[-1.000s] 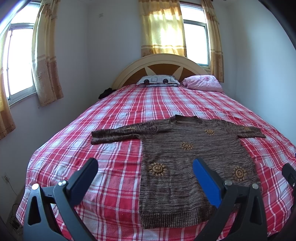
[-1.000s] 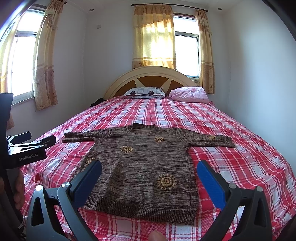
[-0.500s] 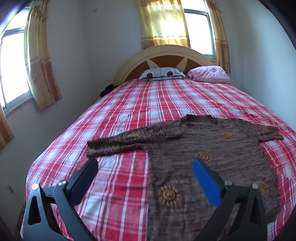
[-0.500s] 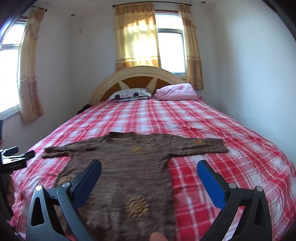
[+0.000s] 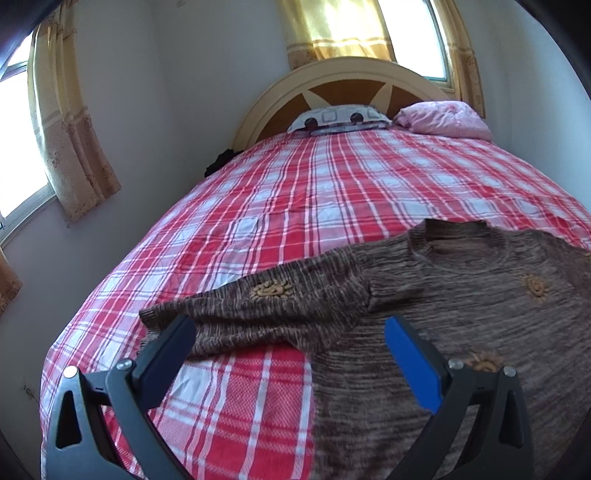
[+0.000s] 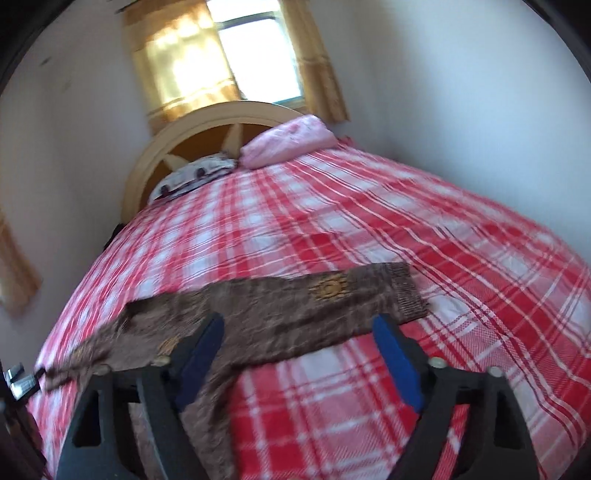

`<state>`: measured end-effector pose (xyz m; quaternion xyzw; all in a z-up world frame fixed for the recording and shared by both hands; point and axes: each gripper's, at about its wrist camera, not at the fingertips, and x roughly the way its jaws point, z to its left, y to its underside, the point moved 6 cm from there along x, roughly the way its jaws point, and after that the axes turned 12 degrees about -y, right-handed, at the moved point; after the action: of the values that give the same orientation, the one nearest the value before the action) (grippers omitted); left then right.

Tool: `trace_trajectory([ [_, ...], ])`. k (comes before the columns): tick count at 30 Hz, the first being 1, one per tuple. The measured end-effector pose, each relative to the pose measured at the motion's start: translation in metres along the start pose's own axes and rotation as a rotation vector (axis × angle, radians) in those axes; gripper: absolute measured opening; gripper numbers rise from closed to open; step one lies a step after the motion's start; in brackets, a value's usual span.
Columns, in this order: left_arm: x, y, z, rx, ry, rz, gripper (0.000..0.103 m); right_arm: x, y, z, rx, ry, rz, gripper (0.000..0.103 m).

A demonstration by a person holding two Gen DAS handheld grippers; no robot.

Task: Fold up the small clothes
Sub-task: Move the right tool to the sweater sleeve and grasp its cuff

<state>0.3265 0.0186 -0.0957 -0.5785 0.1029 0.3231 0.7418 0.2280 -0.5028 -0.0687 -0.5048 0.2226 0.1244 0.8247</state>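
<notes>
**A:** Where is the garment on your feeds?

**B:** I see the brown knit sweater (image 5: pixel 461 325) lying flat on the bed (image 5: pixel 295 206), front up, near the foot end. On my left wrist view its neckline points toward the headboard (image 5: pixel 347 85), and the left sleeve (image 5: pixel 258 314) stretches out over the red-and-white plaid bedspread (image 5: pixel 236 398). Orange sun motifs dot the knit. On my right wrist view the right sleeve (image 6: pixel 317 306) runs across the frame, ending in a ribbed cuff (image 6: pixel 408 295); that view is blurred.

**A:** And your tools?

**B:** My left tool (image 5: pixel 288 350) is spread wide, holding nothing. It sits low over the left sleeve, with one finger near the cuff end and the other by the armpit. I cannot tell whether the pads touch the fabric. My right tool (image 6: pixel 299 354) is spread wide too, empty, straddling the right sleeve short of the cuff.

**A:** Any writing or labels you can read?

**B:** None that I can make out on the sweater or the tools.

**A:** What lies beyond?

**B:** A patterned pillow (image 5: pixel 340 118) and a pink bundle of bedding (image 5: pixel 443 120) rest against the headboard. Yellow curtains (image 5: pixel 343 33) hang at the window behind it, and another curtain (image 5: pixel 70 129) hangs on the left wall.
</notes>
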Motion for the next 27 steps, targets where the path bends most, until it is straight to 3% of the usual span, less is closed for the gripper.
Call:
trace_trajectory([
  [5, 0.033, 0.011, 0.008, -0.037, -0.001, 0.071, 0.103, 0.03, -0.009, -0.063, 0.158, 0.031, 0.019, 0.07],
  [7, 0.04, 0.016, 0.008, -0.049, 0.0, 0.092, 0.103, 0.044, -0.007, -0.085, 0.209, 0.04, 0.037, 0.057],
  [9, 0.047, 0.021, 0.008, -0.063, 0.0, 0.112, 0.103, 0.054, -0.004, -0.1, 0.264, 0.038, 0.05, 0.053],
  [16, 0.067, 0.046, -0.003, -0.06, 0.014, 0.184, 0.103, 0.073, 0.008, -0.121, 0.329, 0.081, 0.102, 0.054],
  [19, 0.072, 0.048, -0.003, -0.072, 0.026, 0.203, 0.103, 0.072, 0.014, -0.126, 0.341, 0.102, 0.12, 0.062],
  [22, 0.071, 0.049, -0.006, -0.064, 0.041, 0.198, 0.103, 0.078, 0.02, -0.134, 0.347, 0.143, 0.149, 0.063],
  [27, 0.075, 0.052, -0.005, -0.079, 0.048, 0.208, 0.103, 0.093, 0.016, -0.134, 0.34, 0.119, 0.144, 0.063],
])
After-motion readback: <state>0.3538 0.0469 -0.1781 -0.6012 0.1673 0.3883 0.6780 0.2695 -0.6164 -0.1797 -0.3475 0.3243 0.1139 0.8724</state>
